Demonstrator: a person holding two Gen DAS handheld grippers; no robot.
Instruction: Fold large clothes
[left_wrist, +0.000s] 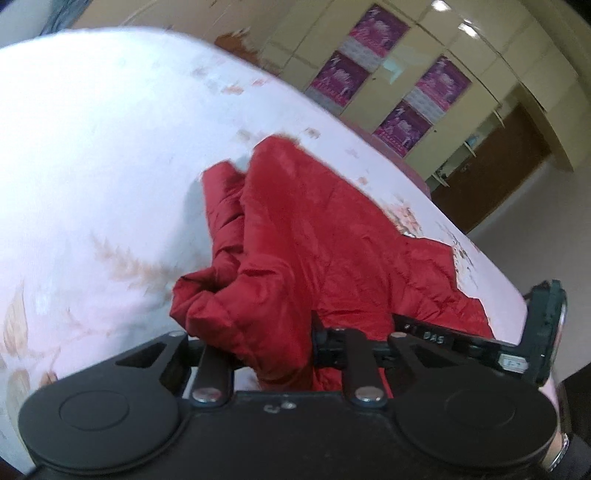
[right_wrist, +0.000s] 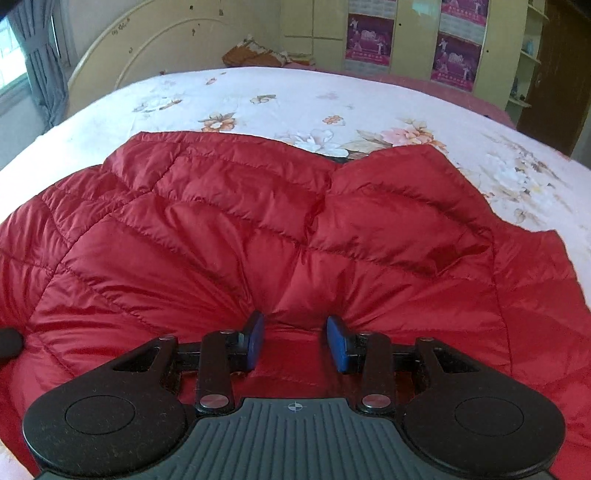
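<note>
**Jacket gathered, fold barely begun**

Nearest me, my left gripper (left_wrist: 275, 350) is pinched on a bunched handful of the red quilted jacket (right_wrist: 258, 229), lifting it off the floral bedsheet (right_wrist: 295, 99). My right gripper (right_wrist: 295, 343) sits half-open, fabric puckered between its blue pads (right_wrist: 255, 339), clamped tight or not I cannot tell. The jacket lies rumpled on the sheet's near side; I judge no neat fold done yet.

Floral bedsheet (right_wrist: 295, 99), curved headboard (right_wrist: 110, 48), grey curtain (right_wrist: 40, 62), purple posters (right_wrist: 369, 37) on cupboard doors, orange pillow (right_wrist: 255, 53).
</note>
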